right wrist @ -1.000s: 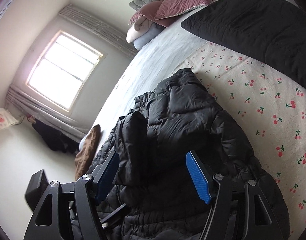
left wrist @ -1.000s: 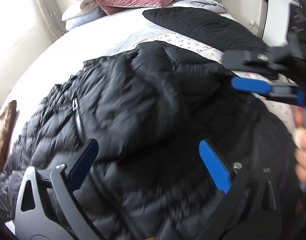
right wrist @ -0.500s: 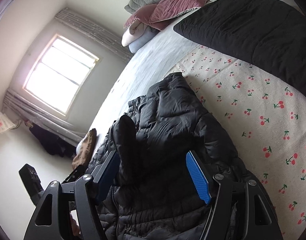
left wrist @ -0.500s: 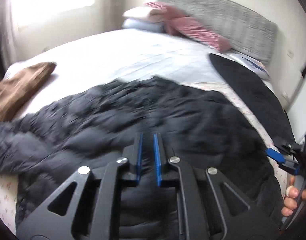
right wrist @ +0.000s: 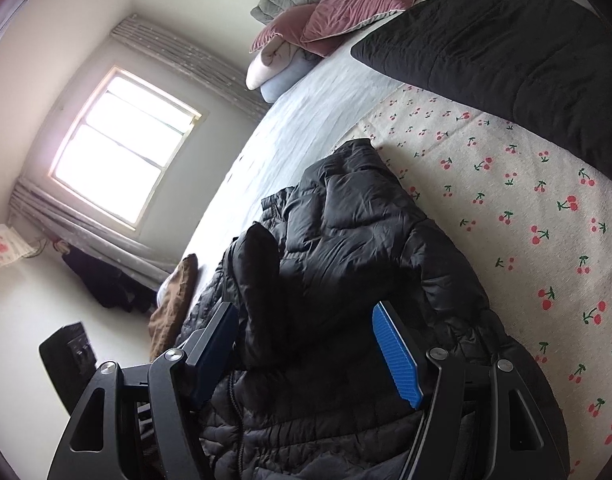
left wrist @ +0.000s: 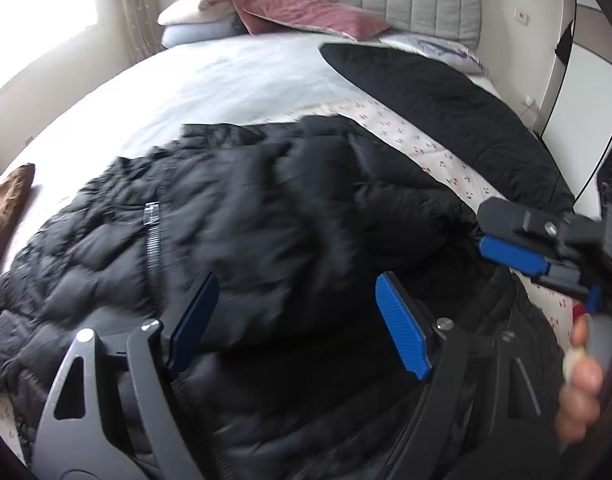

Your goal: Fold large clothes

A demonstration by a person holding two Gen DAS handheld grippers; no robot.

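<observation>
Plainly, the black puffer jacket (left wrist: pixel 266 220) lies spread across the bed (left wrist: pixel 234 76), partly on the cherry-print sheet (right wrist: pixel 505 184). Over it the left gripper (left wrist: pixel 298 320) is opening, its blue pads apart with jacket fabric below them (nothing pinched). Beside it, the right gripper (right wrist: pixel 306 352) stands wide over a bunched sleeve (right wrist: pixel 262 296), not clamping it.

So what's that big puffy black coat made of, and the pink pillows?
The black coat looks like thin, slightly shiny nylon or polyester stuffed with padding: it is stitched into puffy bands that catch the light. Down or synthetic filling, I cannot tell. The pink pillows look like velvet: soft sheen with lighter and darker patches along the creases, though it could be another plush fabric.
</observation>
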